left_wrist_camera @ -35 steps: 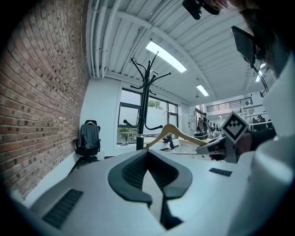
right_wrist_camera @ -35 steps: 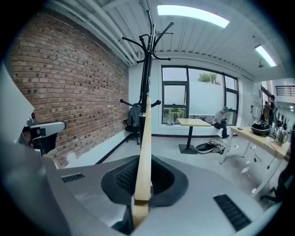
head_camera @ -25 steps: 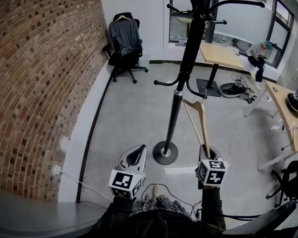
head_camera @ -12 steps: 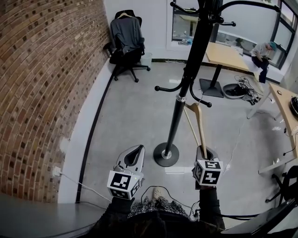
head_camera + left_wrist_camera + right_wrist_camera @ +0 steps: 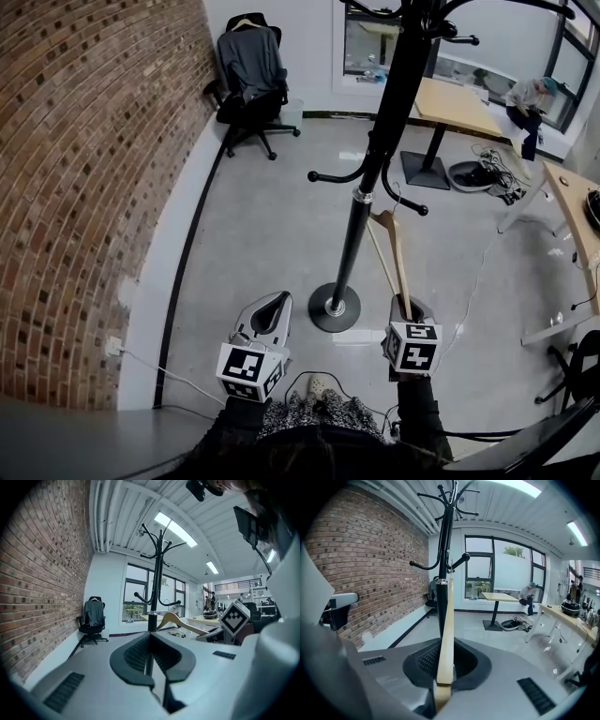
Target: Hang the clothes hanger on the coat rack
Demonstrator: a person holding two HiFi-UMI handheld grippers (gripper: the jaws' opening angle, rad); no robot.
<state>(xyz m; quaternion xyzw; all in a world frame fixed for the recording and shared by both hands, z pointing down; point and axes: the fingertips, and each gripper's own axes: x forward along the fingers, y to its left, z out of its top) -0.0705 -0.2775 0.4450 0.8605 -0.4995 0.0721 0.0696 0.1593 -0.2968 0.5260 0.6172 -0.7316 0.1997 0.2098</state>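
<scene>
A black coat rack (image 5: 361, 202) stands on a round base (image 5: 335, 307) straight ahead, with curved lower arms at mid-height. My right gripper (image 5: 408, 307) is shut on the lower end of a pale wooden hanger (image 5: 397, 258), which points up toward the lower right arm (image 5: 408, 202); its top sits just below that arm's hook. In the right gripper view the hanger (image 5: 446, 630) runs up between the jaws in front of the rack (image 5: 444, 569). My left gripper (image 5: 274, 309) is shut and holds nothing, left of the base. In the left gripper view the rack (image 5: 158, 573) and hanger (image 5: 180, 622) stand ahead.
A brick wall (image 5: 84, 169) runs along the left. An office chair with a grey garment (image 5: 248, 70) stands at the back. A wooden table (image 5: 459, 108), a seated person (image 5: 527, 103) and a desk (image 5: 574, 211) are at the right. A cable (image 5: 141, 361) lies by the wall.
My right gripper has shifted a little left toward the rack pole with the hanger in it. The left gripper has stayed where it was.
</scene>
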